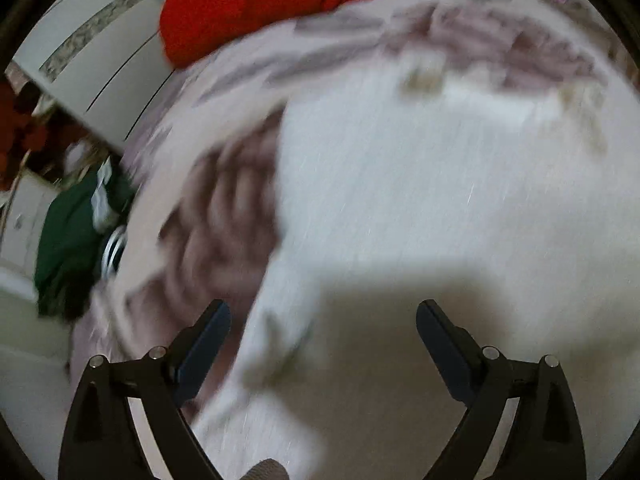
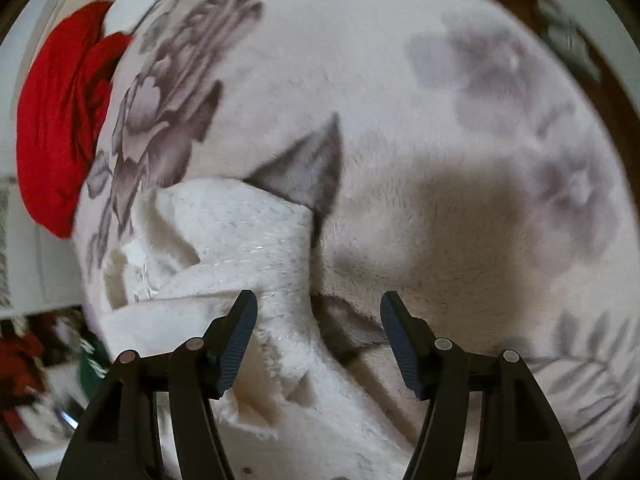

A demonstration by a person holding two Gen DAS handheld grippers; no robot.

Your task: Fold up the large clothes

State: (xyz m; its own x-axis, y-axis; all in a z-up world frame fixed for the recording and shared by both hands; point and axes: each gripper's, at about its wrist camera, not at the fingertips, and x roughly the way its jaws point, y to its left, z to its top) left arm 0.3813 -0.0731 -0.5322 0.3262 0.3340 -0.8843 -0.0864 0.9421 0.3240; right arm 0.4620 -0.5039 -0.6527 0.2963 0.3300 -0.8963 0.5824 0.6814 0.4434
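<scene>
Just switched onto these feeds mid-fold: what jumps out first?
The bright red garment bunched at the far left edge of the bed, against the pale floral blanket. In the right wrist view a white fuzzy garment lies crumpled ahead of the open right tool. The left tool is open above blurred white fabric.

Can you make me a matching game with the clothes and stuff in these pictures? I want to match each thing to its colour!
Things:
1. bunched cloth at the far edge
2. crumpled garment off to the left side
3. fuzzy garment in front of the right tool
4. flower print on the blanket

Colours:
A. grey
B. red
C. white
D. dark green

Pairs: 1-B, 2-D, 3-C, 4-A
</scene>
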